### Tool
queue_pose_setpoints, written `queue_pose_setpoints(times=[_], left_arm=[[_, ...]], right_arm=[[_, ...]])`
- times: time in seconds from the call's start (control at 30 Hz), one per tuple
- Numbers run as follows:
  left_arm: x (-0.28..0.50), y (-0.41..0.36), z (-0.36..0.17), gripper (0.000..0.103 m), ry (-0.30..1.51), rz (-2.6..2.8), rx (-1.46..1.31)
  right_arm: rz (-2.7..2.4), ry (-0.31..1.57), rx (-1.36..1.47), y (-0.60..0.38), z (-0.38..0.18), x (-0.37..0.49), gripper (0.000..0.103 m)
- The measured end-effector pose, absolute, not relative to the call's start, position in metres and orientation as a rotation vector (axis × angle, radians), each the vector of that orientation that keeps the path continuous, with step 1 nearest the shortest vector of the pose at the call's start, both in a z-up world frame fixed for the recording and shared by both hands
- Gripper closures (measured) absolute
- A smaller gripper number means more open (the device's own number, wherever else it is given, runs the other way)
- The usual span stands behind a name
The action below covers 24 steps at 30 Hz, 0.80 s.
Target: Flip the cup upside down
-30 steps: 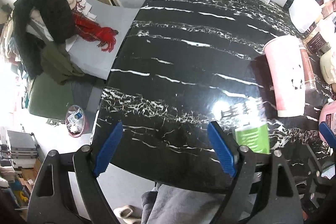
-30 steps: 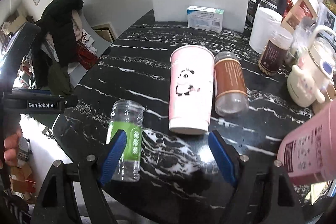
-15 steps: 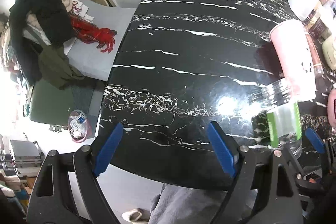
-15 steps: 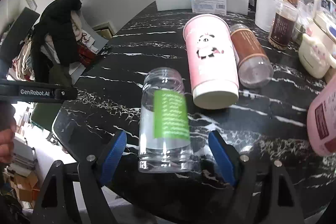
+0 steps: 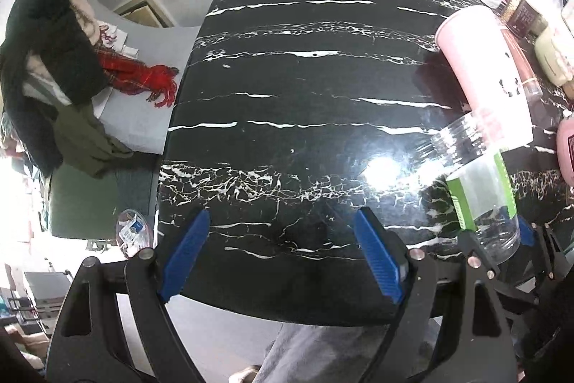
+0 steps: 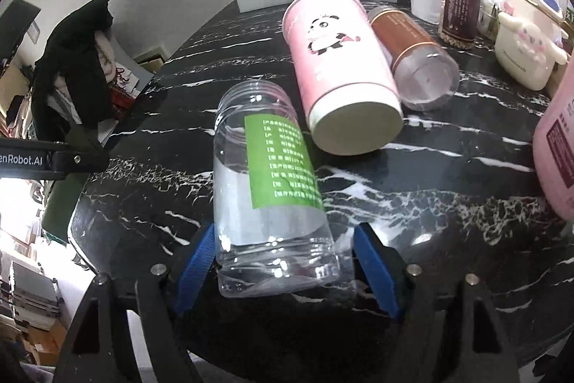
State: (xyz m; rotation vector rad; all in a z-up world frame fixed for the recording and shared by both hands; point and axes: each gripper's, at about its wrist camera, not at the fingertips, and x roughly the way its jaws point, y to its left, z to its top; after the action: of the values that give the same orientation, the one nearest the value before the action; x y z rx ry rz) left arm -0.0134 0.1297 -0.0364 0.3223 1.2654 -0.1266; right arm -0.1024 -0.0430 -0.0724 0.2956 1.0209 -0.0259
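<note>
The clear plastic jar sits right between the right tool's spread, unclenched fingers, long axis pointing away, mouth at the far end. The left tool, open and empty, is off beside it.

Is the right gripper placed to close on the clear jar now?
Probably yes. The right gripper is open with the clear jar lying base-first between its blue fingers, nothing between. The pink panda cup lies beyond.
</note>
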Motion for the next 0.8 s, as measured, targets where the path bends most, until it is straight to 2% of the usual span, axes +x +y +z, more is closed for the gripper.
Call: queue_pose_setpoints(times=[0.07,0.8], left_arm=[[-0.014,0.129,-0.036,0.021,1.264,-0.132,0.326],[-0.001,0.135,-0.011,0.021,1.227,-0.141,0.284]], right_arm=[[-0.012,1.017,0.292,-0.040,-0.072,-0.103,0.039],[0.014,0.901,0.141,-0.032,-0.004,-0.072,0.043]])
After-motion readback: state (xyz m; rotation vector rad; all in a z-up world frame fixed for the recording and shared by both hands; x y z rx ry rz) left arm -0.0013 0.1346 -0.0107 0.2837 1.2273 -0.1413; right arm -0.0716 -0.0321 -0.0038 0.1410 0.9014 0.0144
